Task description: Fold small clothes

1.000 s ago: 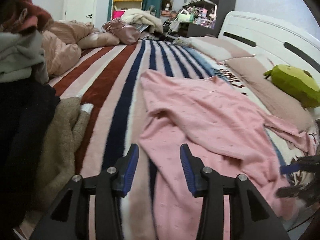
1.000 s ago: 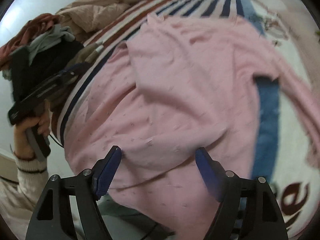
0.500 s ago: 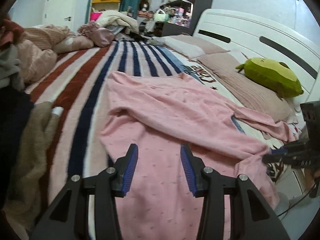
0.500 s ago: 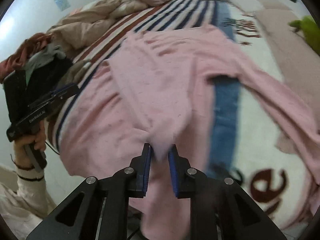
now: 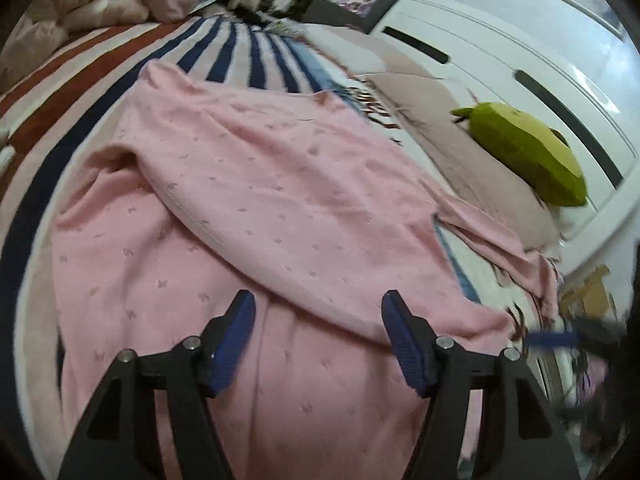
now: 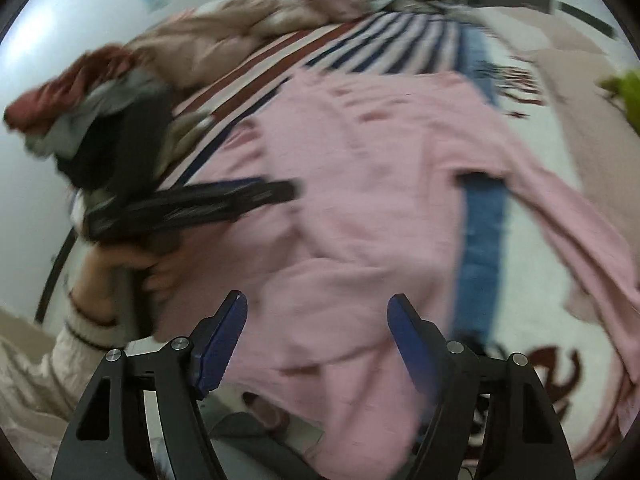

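I find the pink garment (image 5: 280, 200) spread across the striped blanket (image 5: 224, 52) on the bed, one fold of it lying diagonally over the lower layer and a sleeve trailing off toward the pillow side. My left gripper (image 5: 318, 340) hovers over the near hem with its jaws spread and opening; pink cloth lies under the gap, but the pads do not press it. My right gripper (image 6: 316, 336) stands likewise: jaws apart and opening, garment (image 6: 380, 200) below, nothing pinched. In the right wrist view the left gripper (image 6: 192, 204) appears blurred, held by a hand (image 6: 116, 268) in a cream sleeve. A green plush toy (image 5: 524, 152) rests against the white headboard (image 5: 500, 52). Dark red lettering (image 6: 556, 364) on the bedding is only partly visible; I cannot read it.
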The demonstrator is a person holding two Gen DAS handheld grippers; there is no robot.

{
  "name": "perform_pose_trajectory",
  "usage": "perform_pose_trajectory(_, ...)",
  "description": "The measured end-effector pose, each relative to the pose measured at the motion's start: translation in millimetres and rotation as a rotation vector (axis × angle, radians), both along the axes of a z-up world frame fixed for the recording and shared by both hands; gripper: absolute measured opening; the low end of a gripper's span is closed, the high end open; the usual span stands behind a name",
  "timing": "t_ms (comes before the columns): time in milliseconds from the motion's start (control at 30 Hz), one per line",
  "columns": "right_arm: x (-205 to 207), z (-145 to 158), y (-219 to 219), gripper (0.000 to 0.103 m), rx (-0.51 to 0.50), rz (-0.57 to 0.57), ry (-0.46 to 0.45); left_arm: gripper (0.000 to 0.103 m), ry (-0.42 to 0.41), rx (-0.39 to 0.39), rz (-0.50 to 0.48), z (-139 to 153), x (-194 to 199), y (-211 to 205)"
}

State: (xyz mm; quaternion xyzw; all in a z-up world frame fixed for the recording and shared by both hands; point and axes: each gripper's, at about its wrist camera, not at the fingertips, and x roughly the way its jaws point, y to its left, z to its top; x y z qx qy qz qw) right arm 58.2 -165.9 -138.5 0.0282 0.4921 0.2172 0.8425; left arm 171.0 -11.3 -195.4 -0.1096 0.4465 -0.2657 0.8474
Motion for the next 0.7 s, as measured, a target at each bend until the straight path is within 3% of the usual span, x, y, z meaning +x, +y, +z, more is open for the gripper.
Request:
perform_pose_trajectory(33, 2.0, -3.3, 7.7, 0.069, -0.003, 0.023, 0.010, 0.055, 0.006, -0.007, 0.012, -2.2, 2.7, 0.1)
perform_pose_trajectory(100, 3.3, -8.7, 15.9, 0.069, -0.012, 0.042, 0.020, 0.020, -0.001, 0.013, 0.046, -4.6, 7.4, -0.2)
perform_pose_trajectory(167, 4.7, -12.6, 16.3, 0.069, -0.011, 0.039, 0.020, 0.005, -0.020, 0.025, 0.086, -4.9, 9.7, 4.6)
perform_pose_trajectory(233, 4.6, -16.1, 16.6, 0.069, -0.006, 0.031, 0.028, 0.002, -0.048, 0.014, 0.105, -0.5, 7.7, 12.2)
perform_pose_trajectory(400, 6.0, -24.2, 26.7, 0.069, 0.006, 0.053, 0.063, 0.001, -0.152, 0.086, 0.143, 15.9, -5.3, 29.8)
perform_pose_trajectory(633, 9.4, -28.6, 53.2, 0.069, -0.031, 0.092, 0.059, 0.002, -0.125, 0.099, 0.133, 3.7, -3.0, 43.1)
perform_pose_trajectory(700, 13.0, -36.7, 57.5, 0.069, -0.088, 0.078, 0.065, 0.002, -0.128, 0.097, 0.124, 2.6, -3.5, 42.9)
